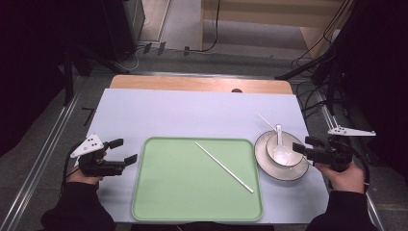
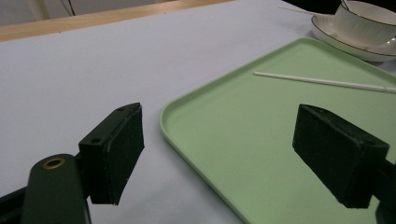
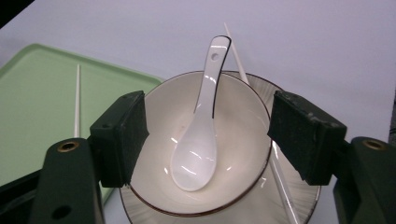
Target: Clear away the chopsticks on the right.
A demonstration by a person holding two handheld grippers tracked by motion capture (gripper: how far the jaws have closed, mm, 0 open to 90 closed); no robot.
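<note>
Nearest me, at the near edge of the surface (image 1: 202, 103), are my two hands, one on each side of the green tray (image 1: 163, 192). My right claw (image 3: 208, 135) is what I'm working with: its jaws stand spread wide on either side of the bowl (image 3: 243, 140), and I can't tell whether the pads brush the rim. They pinch nothing. The bowl sits on a saucer (image 1: 262, 161) at the right of the surface, just beside the tray's right edge, with a white spoon (image 3: 198, 140) lying inside, handle pointing to the far side. A chopstick (image 3: 238, 58) lies under the bowl across the saucer; another chopstick (image 1: 223, 167) lies diagonally on the tray.

I judge the step is taking hold of the bowl. To do it well I should keep the jaws level with the rim, centre them, close slowly, and mind the spoon so it doesn't tip out.

My left claw (image 2: 233, 154) waits spread and empty at the tray's left edge.
</note>
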